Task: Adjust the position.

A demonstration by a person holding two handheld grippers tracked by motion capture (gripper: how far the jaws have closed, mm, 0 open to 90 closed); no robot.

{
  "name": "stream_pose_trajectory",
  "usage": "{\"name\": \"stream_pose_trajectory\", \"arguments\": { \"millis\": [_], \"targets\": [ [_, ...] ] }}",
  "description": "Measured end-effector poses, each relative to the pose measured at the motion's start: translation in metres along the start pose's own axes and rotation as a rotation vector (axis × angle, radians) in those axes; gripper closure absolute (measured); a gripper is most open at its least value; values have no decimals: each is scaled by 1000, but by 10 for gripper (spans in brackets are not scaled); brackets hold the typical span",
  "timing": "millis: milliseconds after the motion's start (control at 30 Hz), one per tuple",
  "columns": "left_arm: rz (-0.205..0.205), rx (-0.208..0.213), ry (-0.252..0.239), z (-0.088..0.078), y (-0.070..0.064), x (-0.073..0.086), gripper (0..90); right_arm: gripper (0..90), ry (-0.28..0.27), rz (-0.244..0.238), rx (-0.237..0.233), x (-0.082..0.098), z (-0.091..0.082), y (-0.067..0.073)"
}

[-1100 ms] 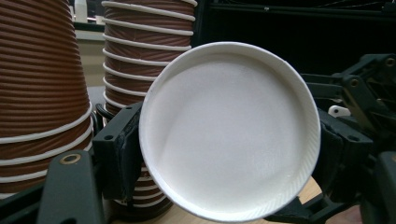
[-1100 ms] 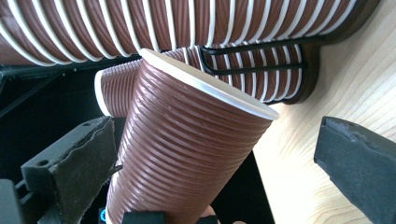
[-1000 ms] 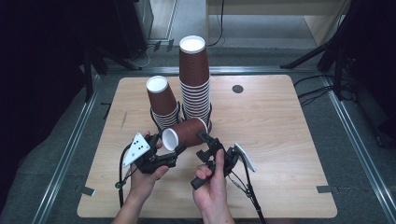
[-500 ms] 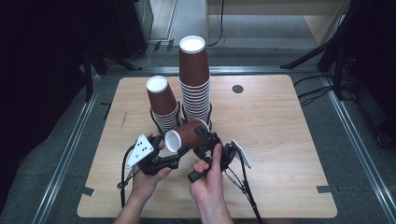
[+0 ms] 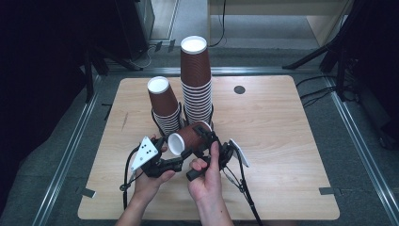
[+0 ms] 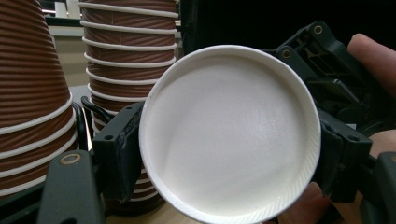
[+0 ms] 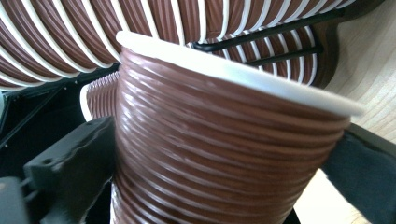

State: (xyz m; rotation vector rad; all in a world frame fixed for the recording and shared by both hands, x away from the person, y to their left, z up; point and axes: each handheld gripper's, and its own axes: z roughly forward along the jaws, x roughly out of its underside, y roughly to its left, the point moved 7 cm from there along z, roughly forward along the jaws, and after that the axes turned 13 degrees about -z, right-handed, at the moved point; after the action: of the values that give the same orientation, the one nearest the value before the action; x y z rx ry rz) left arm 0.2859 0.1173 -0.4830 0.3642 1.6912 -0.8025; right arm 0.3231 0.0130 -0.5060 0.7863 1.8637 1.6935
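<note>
A brown ribbed paper cup (image 5: 192,135) lies on its side in the air above the table's front. Its white bottom (image 6: 229,135) faces the left gripper view. My left gripper (image 5: 178,151) is shut on the cup's narrow base end, one jaw on each side. My right gripper (image 5: 207,140) comes from the right. Its jaws have just been closing, and they now press the cup's ribbed wall (image 7: 219,154) just below the white rim. Both hands sit close together under the cup.
Two upside-down stacks of the same cups stand just behind, a tall one (image 5: 195,80) and a shorter, tilted one (image 5: 162,106), in a black wire holder (image 5: 212,113). The wooden table (image 5: 287,141) has a small black disc (image 5: 239,89) at the back right.
My right hand has slid left up to the cup, and its jaws now sit around the wide end. The left gripper has held the cup still.
</note>
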Motion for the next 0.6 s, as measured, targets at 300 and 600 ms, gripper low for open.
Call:
{"name": "stream_pose_trajectory", "arguments": {
  "millis": [300, 600],
  "targets": [
    [3, -13, 15, 1, 2, 2, 223, 89, -18, -22, -10, 0, 0, 3],
    [7, -22, 10, 0, 3, 1, 215, 116, -25, -72, -25, 1, 1, 5]
  ]
}}
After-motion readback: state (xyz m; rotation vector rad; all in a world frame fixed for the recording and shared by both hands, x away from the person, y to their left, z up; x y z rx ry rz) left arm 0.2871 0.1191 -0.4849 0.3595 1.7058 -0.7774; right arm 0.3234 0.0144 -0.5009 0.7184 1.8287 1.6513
